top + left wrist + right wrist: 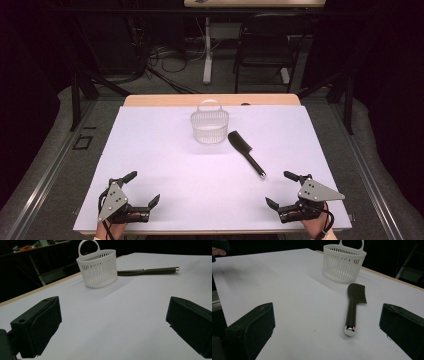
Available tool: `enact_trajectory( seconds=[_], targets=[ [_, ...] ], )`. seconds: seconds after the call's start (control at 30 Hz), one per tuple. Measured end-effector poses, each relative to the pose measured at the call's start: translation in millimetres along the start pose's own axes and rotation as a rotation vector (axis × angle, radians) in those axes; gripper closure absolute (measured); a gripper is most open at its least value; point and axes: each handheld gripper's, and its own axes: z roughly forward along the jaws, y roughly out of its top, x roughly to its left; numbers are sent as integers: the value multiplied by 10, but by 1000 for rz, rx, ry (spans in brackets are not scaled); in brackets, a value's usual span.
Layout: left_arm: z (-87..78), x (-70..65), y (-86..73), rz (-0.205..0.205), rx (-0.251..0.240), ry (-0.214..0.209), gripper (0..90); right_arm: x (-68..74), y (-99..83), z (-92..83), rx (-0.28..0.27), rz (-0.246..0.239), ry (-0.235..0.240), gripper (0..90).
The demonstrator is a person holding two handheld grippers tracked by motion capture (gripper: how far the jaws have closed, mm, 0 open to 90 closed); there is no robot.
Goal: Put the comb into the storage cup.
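Observation:
A small white slotted basket (209, 126) with a loop handle stands upright at the far middle of the white board (150, 150). A black comb (246, 153) with a silver-tipped handle lies flat just right of it, handle toward me. My left gripper (142, 188) rests open at the near left corner, nothing between its jaws. My right gripper (281, 189) rests open at the near right, a short way behind the comb's handle tip. The left gripper view has the basket (98, 268) and comb (147, 271) far ahead. In the right gripper view the comb (353, 306) lies ahead, with the basket (343, 262) beyond.
The white board lies on a wooden table whose edge (210, 100) shows at the far side. A black chair (265, 47) and a table leg (207, 50) stand on the floor beyond. Metal rails (50, 170) run along both sides of the table.

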Motion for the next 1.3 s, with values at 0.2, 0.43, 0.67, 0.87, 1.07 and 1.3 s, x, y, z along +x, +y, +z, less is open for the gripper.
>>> enact_trajectory(
  seconds=[0.2, 0.43, 0.67, 0.87, 1.07, 1.3],
  targets=[
    [9, 0, 4, 8, 8, 7, 2, -11, -5, 19, 21, 10, 6, 0],
    [11, 10, 4, 13, 13, 19, 2, 5, 13, 108, 80, 22, 34, 0],
    [16, 11, 3, 12, 13, 18, 2, -24, 30, 184, 116, 47, 33, 0],
    [16, 9, 5, 12, 9, 15, 2, -46, 60, 256, 149, 64, 22, 0],
    [11, 9, 10, 18, 7, 16, 2, -76, 78, 302, 186, 88, 16, 0],
    [12, 4, 13, 21, 6, 11, 2, -102, 95, 358, 231, 112, -3, 0]
  ],
)
